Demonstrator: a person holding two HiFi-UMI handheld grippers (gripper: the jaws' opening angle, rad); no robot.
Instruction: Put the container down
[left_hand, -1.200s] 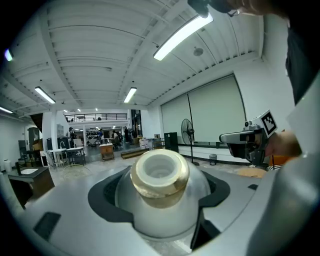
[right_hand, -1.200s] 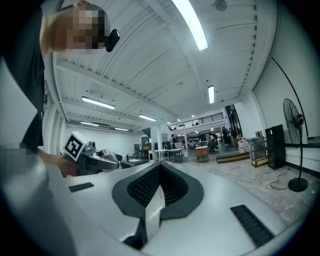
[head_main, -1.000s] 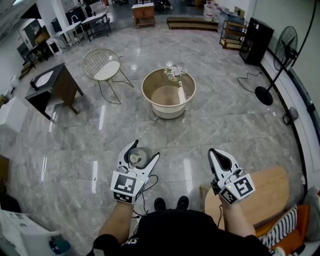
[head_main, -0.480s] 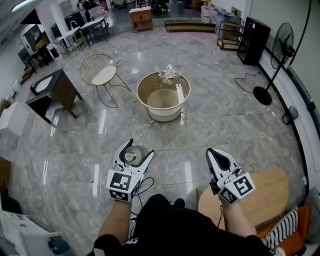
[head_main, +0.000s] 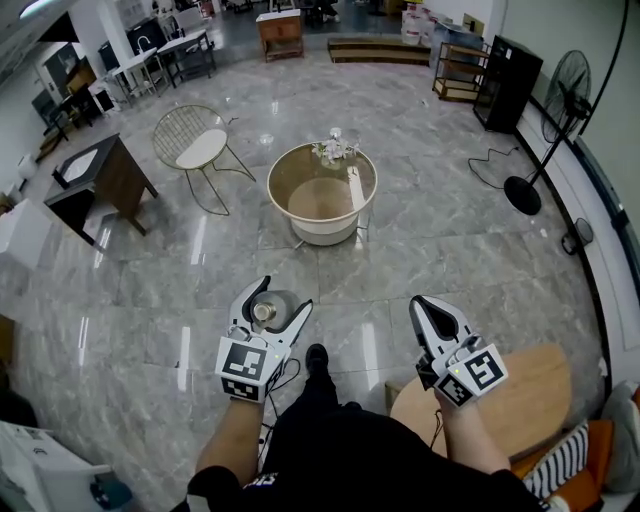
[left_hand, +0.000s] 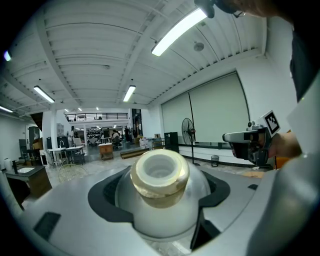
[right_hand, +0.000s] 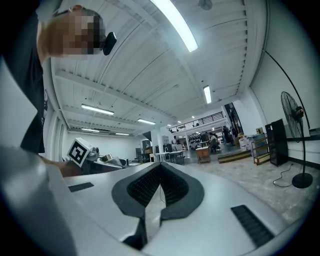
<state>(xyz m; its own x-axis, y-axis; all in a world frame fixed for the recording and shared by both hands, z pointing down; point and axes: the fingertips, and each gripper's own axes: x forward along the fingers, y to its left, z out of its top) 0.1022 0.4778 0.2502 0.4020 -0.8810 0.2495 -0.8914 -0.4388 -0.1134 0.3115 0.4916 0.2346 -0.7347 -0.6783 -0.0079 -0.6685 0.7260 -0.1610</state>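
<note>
My left gripper (head_main: 277, 306) is shut on a small round grey container (head_main: 272, 310) with a pale ring-shaped neck (left_hand: 160, 175), held upright above the marble floor. In the left gripper view the container fills the space between both jaws. My right gripper (head_main: 432, 312) is shut with nothing in it, and its ribbed pads (right_hand: 150, 186) meet in the right gripper view. It hangs level with the left one, off to the right. A round beige table (head_main: 320, 190) with a white flower piece (head_main: 333, 147) on its far rim stands ahead on the floor.
A wire chair (head_main: 195, 150) stands left of the round table, and a dark desk (head_main: 100, 180) further left. A standing fan (head_main: 555, 110) and a black cabinet (head_main: 510, 70) are at the right wall. A round wooden tabletop (head_main: 510, 385) lies under my right arm.
The view has shifted a little and the person's foot has stepped forward. Both grippers keep their grip and stay in about the same place in view.
</note>
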